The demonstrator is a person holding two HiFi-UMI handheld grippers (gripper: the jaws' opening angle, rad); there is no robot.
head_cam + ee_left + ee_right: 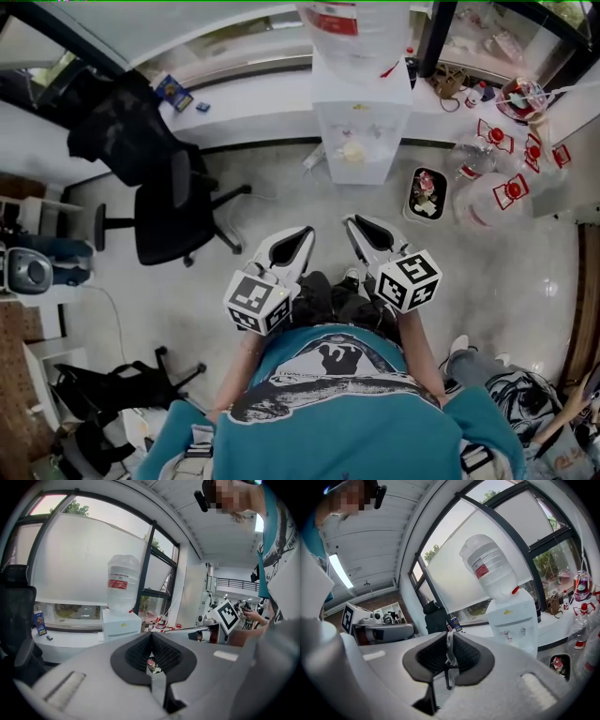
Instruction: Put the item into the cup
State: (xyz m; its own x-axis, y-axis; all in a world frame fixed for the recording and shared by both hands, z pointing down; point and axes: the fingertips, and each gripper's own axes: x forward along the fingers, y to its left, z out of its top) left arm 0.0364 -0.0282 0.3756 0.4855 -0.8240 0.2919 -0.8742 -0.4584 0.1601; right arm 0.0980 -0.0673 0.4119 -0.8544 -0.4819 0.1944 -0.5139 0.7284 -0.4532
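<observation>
In the head view both grippers are held in the air in front of a person in a teal shirt, pointing at a white water dispenser [361,122]. My left gripper [302,234] has its pads meeting at the tip [151,635] with nothing between them. My right gripper [352,223] is nearly closed, and a thin pale strip [449,645] sits between its pads. What the strip is cannot be made out. A clear cup with a straw [521,96] stands on the counter at the far right.
A black office chair [173,211] stands to the left. A small bin with rubbish [427,194] sits on the floor right of the dispenser. Clear bottles with red labels [497,159] crowd the right side. A white counter [253,103] runs under the windows.
</observation>
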